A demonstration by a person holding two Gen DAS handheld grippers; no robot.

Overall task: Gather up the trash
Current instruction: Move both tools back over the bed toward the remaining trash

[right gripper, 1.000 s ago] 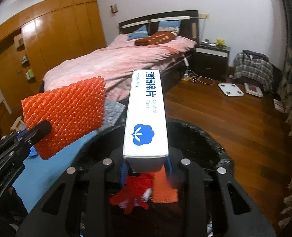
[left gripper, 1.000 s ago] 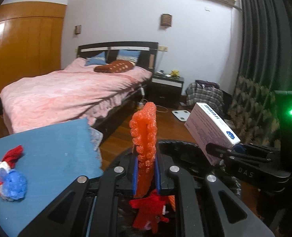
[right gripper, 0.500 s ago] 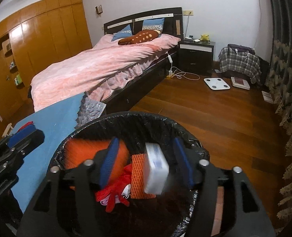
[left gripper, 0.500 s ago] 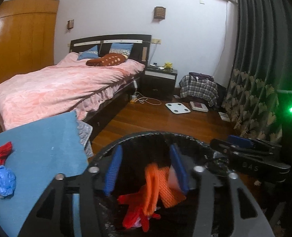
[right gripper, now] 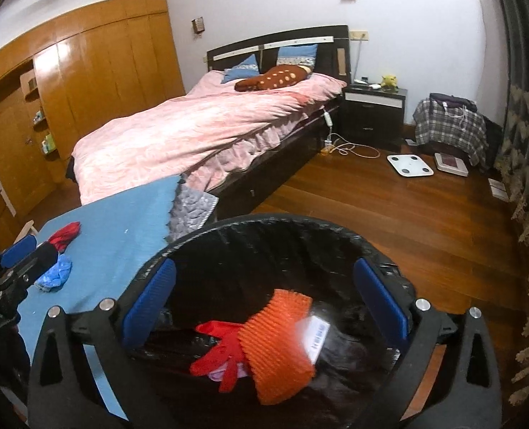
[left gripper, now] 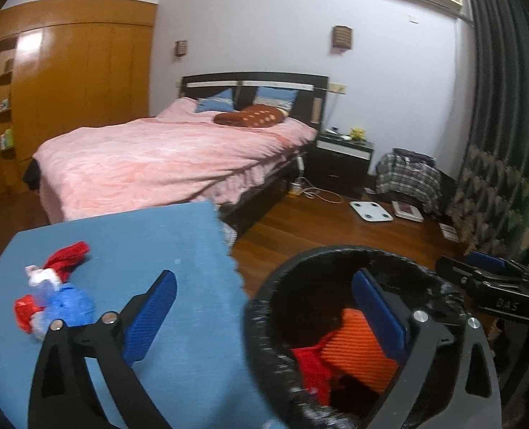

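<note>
A black-lined trash bin (right gripper: 200,236) stands beside a blue-covered table (right gripper: 121,214). Inside it lie an orange foam net (right gripper: 278,343), a red wrapper (right gripper: 221,350) and a white box (right gripper: 316,334), blurred. My right gripper (right gripper: 264,304) is open and empty over the bin. My left gripper (left gripper: 264,311) is open and empty, straddling the bin rim (left gripper: 260,321) and the table (left gripper: 157,243). A red, white and blue crumpled wrapper (left gripper: 53,293) lies on the table at the left; it also shows in the right wrist view (right gripper: 59,254).
A bed (left gripper: 164,157) with pink bedding stands behind the table. A nightstand (right gripper: 371,114), a white scale (right gripper: 409,165) and a plaid-covered pile (right gripper: 450,125) are on the wood floor. Dark curtains (left gripper: 496,107) hang at the right.
Both grippers opened. The orange foam net and the white box dropped into the bin. My left gripper swung left toward the table.
</note>
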